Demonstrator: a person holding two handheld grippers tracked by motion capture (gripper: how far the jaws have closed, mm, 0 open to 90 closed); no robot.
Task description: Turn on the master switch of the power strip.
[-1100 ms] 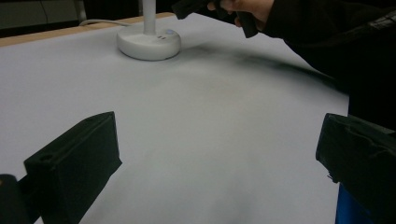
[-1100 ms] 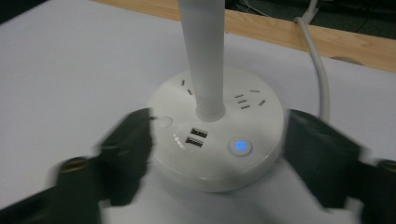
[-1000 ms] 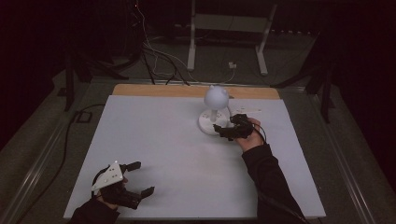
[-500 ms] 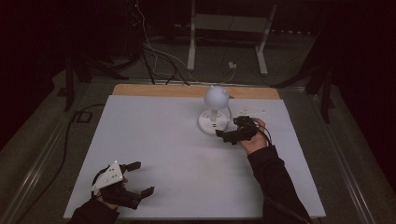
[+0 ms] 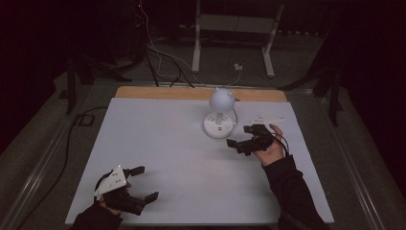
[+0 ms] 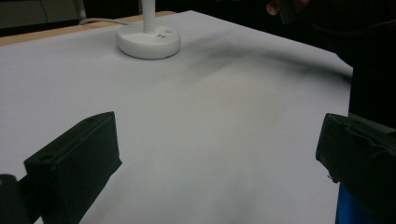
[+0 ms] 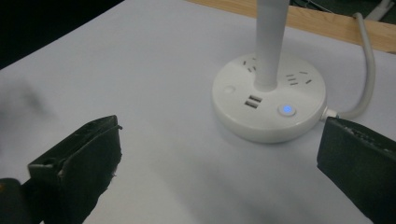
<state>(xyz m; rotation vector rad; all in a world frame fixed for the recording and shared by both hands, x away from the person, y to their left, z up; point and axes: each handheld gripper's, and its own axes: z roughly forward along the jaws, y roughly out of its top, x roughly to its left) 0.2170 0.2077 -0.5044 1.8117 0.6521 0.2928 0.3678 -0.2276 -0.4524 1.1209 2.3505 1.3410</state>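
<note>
Both tools (image 5: 241, 136) (image 5: 143, 183) wide, lamp (image 5: 219, 118) apart.

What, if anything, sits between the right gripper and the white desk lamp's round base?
Nothing visible does. The right gripper hangs open just right of the lamp base, with bare white table between them. In the right gripper view the base lies ahead between the spread jaws, untouched, its blue button lit.

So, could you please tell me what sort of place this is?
Probably a dim recording lab: a white-covered table holding a desk lamp, loose cables and a metal stand on the floor behind.
</note>
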